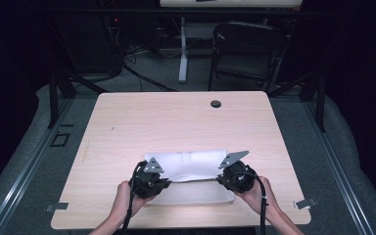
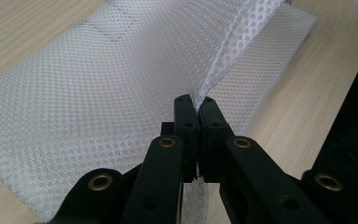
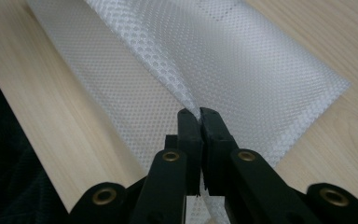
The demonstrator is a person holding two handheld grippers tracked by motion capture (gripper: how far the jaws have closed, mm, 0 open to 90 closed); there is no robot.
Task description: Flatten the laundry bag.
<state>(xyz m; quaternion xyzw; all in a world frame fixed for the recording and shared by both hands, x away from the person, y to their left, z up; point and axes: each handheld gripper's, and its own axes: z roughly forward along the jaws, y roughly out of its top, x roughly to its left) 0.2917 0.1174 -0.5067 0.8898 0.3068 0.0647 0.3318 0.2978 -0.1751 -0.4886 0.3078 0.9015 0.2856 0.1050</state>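
From the high view there is one light wooden desk point(image 1: 176, 122), one white mesh cloth point(image 1: 191, 164) lying toward its 6 o'clock edge, two grippers and two hands. The left gripper point(image 1: 149, 181) sits at the cloth's 8 o'clock corner and the right gripper point(image 1: 236, 177) at its 3 o'clock end, each held by a hand (left hand point(image 1: 127, 198), right hand point(image 1: 254, 193)) entering from 6 o'clock. A single dark round grommet point(image 1: 216, 104) sits at the desk's 12 o'clock side, and one folding chair point(image 1: 247, 49) stands beyond it. The cloth looks folded, with a raised upper layer over a flat lower one; the grippers cover the pinched edges here, so the fingers cannot be read from above. In the left gripper view, the two black fingers point(image 2: 186, 126) are closed together on a fold of the mesh cloth point(image 2: 98, 93), which rises toward 1 o'clock; the weave is fine white honeycomb, with a faint stitched line near 11 o'clock. In the right gripper view, the fingers point(image 3: 189, 135) are likewise clamped on a raised ridge of the cloth point(image 3: 251, 70), which runs off toward 11 o'clock over bare desk point(image 3: 42, 116); the lower frame cuts off the gripper bodies.
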